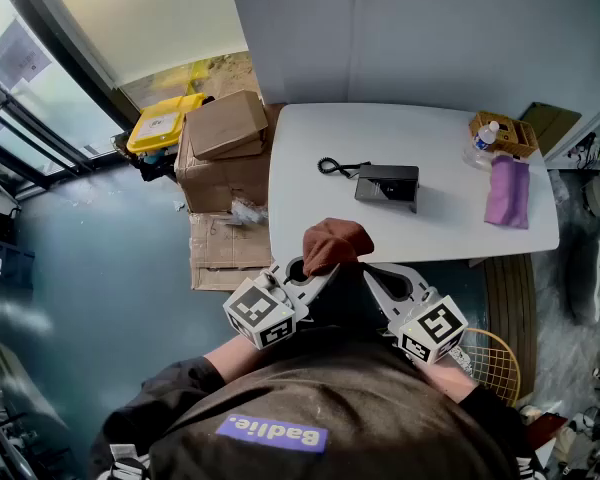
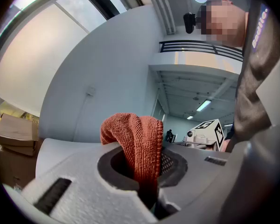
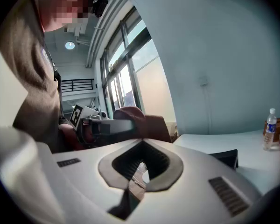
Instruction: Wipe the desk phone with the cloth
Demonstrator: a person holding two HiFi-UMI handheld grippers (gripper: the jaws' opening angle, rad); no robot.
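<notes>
The black desk phone [image 1: 385, 183] lies on the white table [image 1: 310, 138], its coiled cord [image 1: 330, 166] trailing to the left; its dark edge [image 3: 225, 157] also shows in the right gripper view. A rust-orange cloth [image 1: 335, 243] [image 2: 135, 139] hangs bunched over the table's near edge, with my left gripper [image 1: 315, 268] [image 2: 147, 190] shut on it. My right gripper [image 1: 377, 275] [image 3: 133, 183] sits beside it at the same height, jaws shut with nothing between them. Both grippers are close to the person's body, short of the phone.
A purple cloth [image 1: 507, 190] lies at the table's right end, next to a wicker basket [image 1: 505, 133] with a water bottle [image 1: 488, 133] [image 3: 269, 129]. Cardboard boxes [image 1: 225, 148] [image 2: 14, 134] and a yellow bin [image 1: 162, 123] stand left of the table.
</notes>
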